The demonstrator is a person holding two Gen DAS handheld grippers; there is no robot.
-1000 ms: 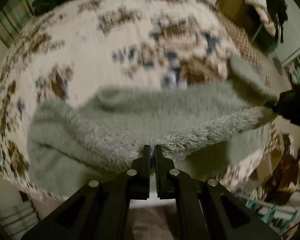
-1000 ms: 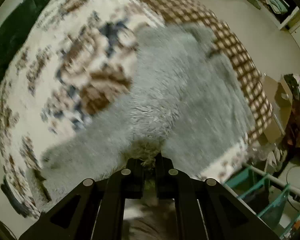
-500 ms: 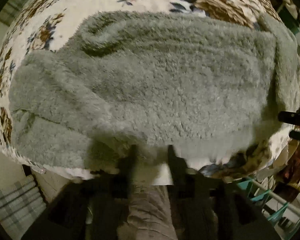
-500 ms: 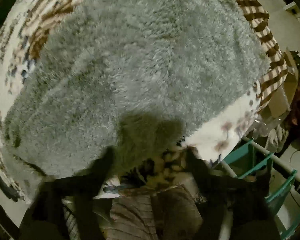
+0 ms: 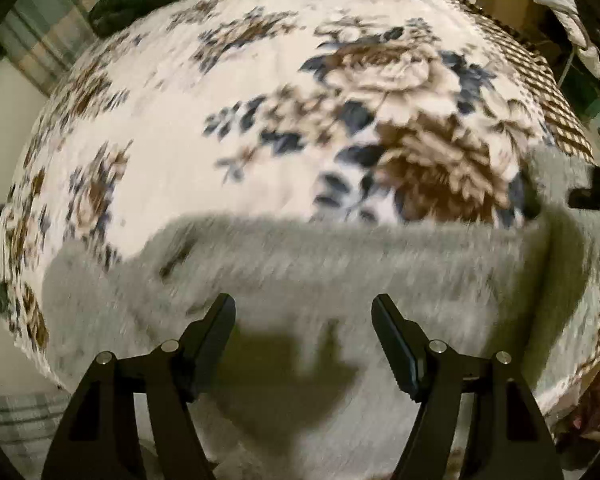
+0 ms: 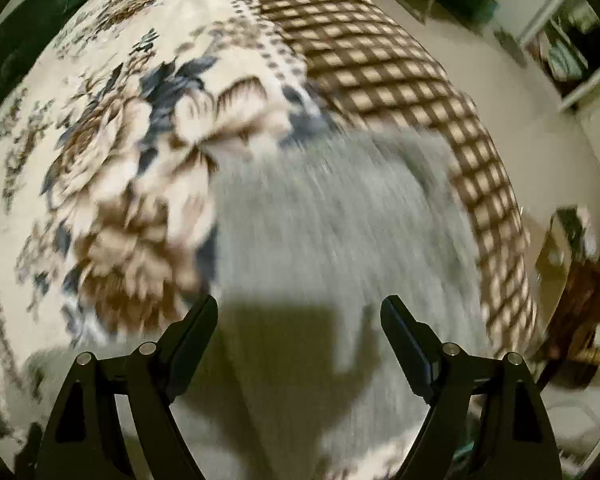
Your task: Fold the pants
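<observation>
Pants [image 5: 340, 264]: grey fleece, flat at the blanket's [image 5: 172, 128] near edge.
My left gripper [image 5: 303, 308]: jaws just opening, wide, nothing held.
My right gripper [image 6: 299, 310]: same, empty.

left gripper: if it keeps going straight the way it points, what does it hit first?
Most likely the grey fleece pants lying on the floral blanket. The left gripper has just opened, with nothing between its fingers, and points down at them. Blur leaves the depth unclear.
</observation>
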